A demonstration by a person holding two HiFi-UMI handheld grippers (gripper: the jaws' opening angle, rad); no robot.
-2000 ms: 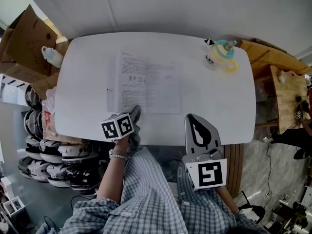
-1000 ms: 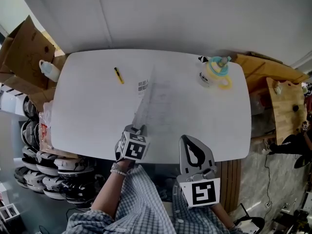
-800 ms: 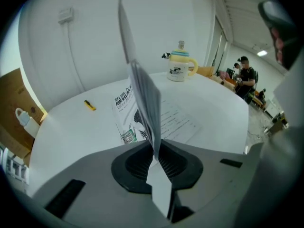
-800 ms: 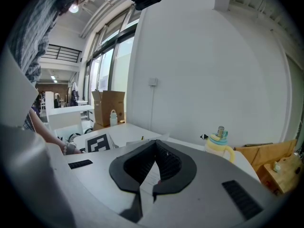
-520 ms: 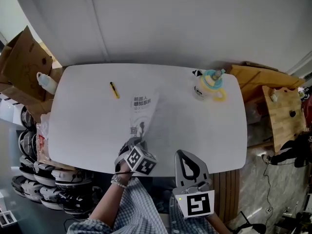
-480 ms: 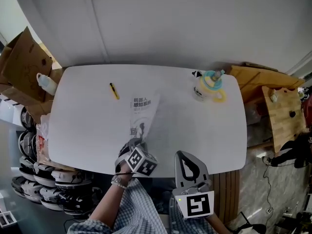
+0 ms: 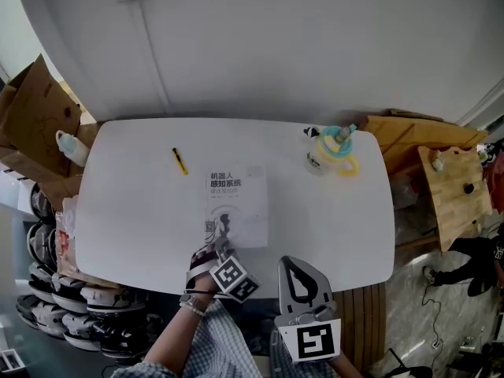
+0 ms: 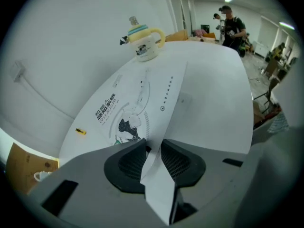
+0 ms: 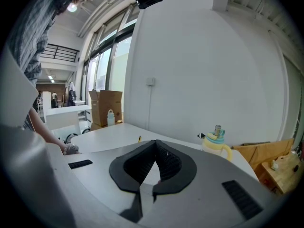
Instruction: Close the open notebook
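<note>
While the right gripper sits closed, the left gripper's just-opening jaws loosely straddle the notebook's corner, lidded mug apart.

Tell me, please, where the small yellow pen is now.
In the head view the yellow pen lies on the white table, in its far left part, just left of the notebook and apart from it.

Right gripper is pointing across the white table, jaw tips meeting, nothing between them. Beyond — a yellow mug with teal lid is standing at right, a small yellow pen is lying mid-table, and a cardboard box is sitting past the far-left edge.
</note>
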